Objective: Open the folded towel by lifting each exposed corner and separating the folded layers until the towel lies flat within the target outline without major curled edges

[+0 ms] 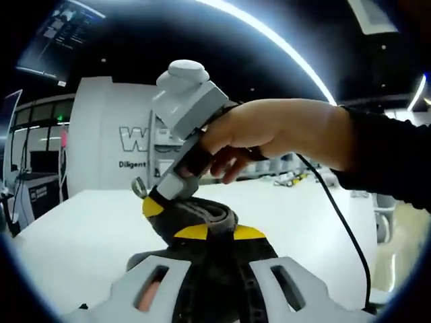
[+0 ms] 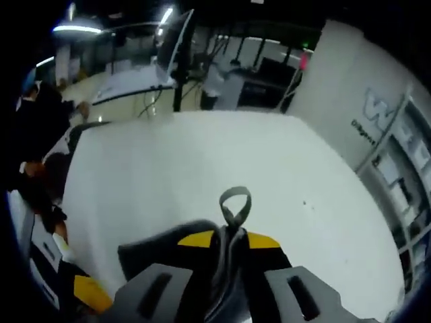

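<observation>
Two grippers were seen above a white table (image 2: 202, 168), both clenched on a dark grey towel (image 1: 195, 219) held bunched between them, off the surface. In the left gripper view, the left gripper (image 1: 214, 237) was closed on the fabric, with the right gripper (image 1: 156, 200) pinching the same bundle from above. The right gripper (image 2: 230, 241) was shut just below a small hanging loop (image 2: 235, 204). Soft, light, limp cloth was judged; corners or hems would be best taken.
</observation>
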